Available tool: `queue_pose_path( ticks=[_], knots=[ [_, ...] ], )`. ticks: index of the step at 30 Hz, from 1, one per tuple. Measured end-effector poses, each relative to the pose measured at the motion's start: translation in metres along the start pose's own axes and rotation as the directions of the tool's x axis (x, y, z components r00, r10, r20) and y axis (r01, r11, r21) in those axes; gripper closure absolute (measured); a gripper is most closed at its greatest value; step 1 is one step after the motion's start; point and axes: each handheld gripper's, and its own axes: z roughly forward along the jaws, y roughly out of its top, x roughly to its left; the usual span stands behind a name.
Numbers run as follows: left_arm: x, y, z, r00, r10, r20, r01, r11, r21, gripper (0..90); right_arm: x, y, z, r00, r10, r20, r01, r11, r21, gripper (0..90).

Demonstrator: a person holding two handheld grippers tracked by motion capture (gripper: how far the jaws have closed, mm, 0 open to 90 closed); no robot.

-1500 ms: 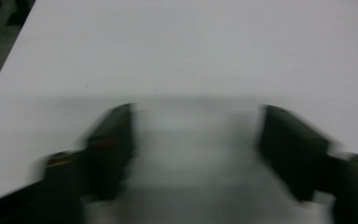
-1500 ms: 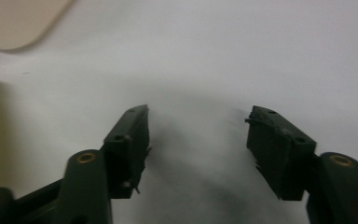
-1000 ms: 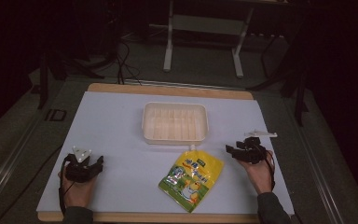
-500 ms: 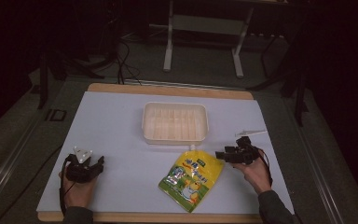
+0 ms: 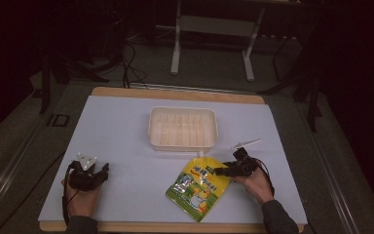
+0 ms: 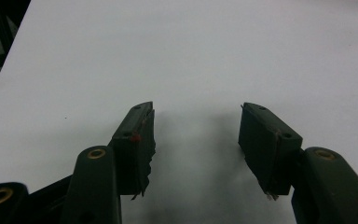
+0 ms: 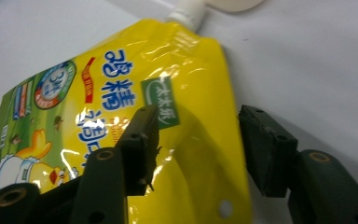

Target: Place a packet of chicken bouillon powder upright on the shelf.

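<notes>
Both jaws of the right gripper point(image 7: 196, 135) have just been closing — straddling the yellow pouch point(image 7: 121, 126) edge, apart.

We see a glossy, crinkled yellow foil pouch point(image 7: 121, 116) with a white plastic spout point(image 7: 189, 13). It lies on a smooth matt white table cover point(image 5: 121, 136) edged in wood. The tray point(image 5: 183, 127) looks like translucent plastic.

A glossy yellow plastic spout pouch point(image 5: 198, 187) with green base, blue characters and a duck cartoon lies on the white table sheet point(image 5: 126, 136), near a cream plastic tray point(image 5: 183, 127).
</notes>
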Motion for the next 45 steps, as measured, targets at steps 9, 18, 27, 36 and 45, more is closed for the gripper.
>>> queue_pose_path(
  ticks=[9,18,27,36,45],
  knots=[
    [0.0,0.0,0.0,1.0,-0.001,-0.002,0.001,1.0,0.003,44.7,0.008,0.006,0.009,0.9998,-0.022,-0.002,0.022,0.997,0.072,60.9],
    [0.0,0.0,0.001,1.0,0.001,-0.001,-0.001,1.0,0.007,44.5,0.014,0.02,0.014,0.9993,0.017,0.034,-0.023,0.985,0.168,68.7],
    [0.0,0.0,0.001,1.0,-0.001,0.0,0.001,1.0,0.01,44.3,0.012,0.039,0.021,0.9997,0.017,0.018,-0.022,0.95,0.31,73.2],
    [0.0,0.0,0.001,1.0,-0.003,0.001,0.003,1.0,0.009,44.2,0.011,0.056,0.03,0.9991,0.017,0.04,-0.033,0.899,0.436,86.5],
    [0.001,0.0,0.001,1.0,-0.007,0.001,0.007,1.0,0.005,44.2,0.008,0.056,0.026,0.9991,0.043,-0.007,-0.036,0.903,0.428,89.9]
  ],
)
